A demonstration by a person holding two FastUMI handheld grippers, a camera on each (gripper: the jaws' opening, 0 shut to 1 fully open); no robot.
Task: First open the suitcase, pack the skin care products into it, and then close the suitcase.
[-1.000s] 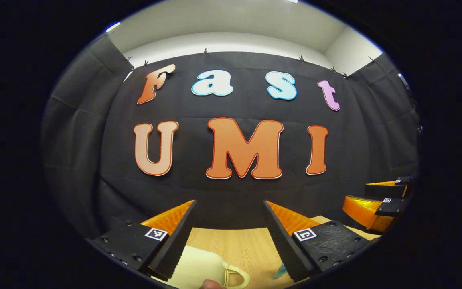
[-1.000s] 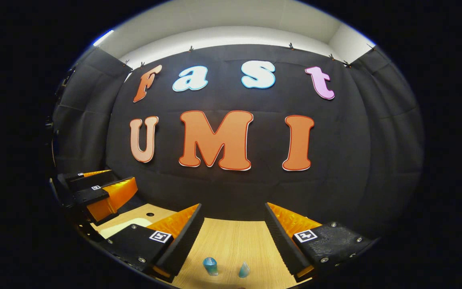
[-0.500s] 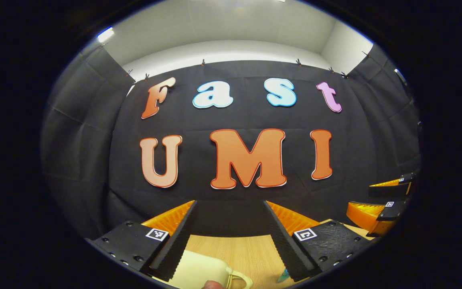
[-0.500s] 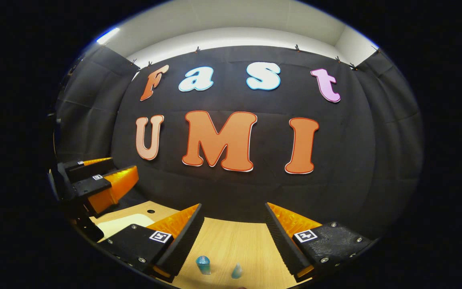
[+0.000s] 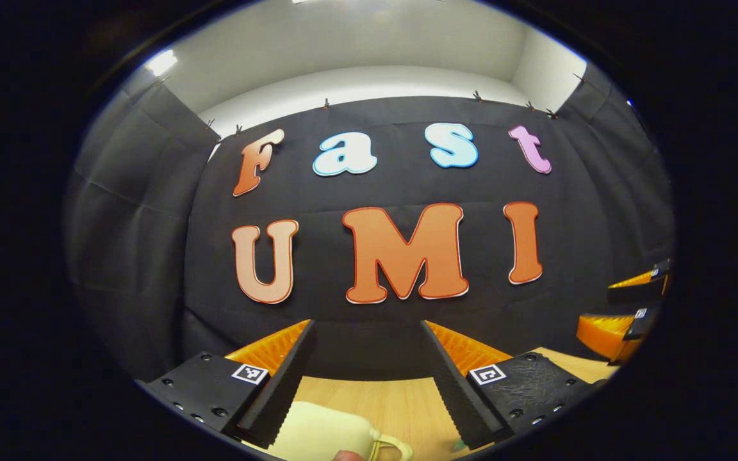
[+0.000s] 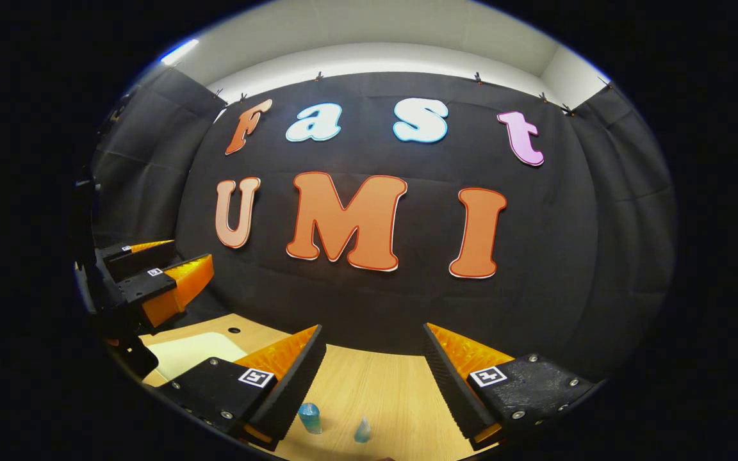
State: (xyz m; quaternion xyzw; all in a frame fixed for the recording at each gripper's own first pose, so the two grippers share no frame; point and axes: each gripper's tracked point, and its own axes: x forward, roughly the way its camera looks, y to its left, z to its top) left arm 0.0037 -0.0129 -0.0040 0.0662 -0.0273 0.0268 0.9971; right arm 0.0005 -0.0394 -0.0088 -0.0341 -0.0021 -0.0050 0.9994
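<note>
The right gripper hangs above the wooden table with its jaws spread wide and nothing between them. Just below its fingertips stand a small blue bottle and a smaller clear-blue one, near each other. Far to its left hovers the left gripper, above a pale cream suitcase.

Free room and obstacles on the wooden table.
Bare wood lies beyond two small blue bottles, which stand apart near the front edge; the cream suitcase occupies the table's left part.
</note>
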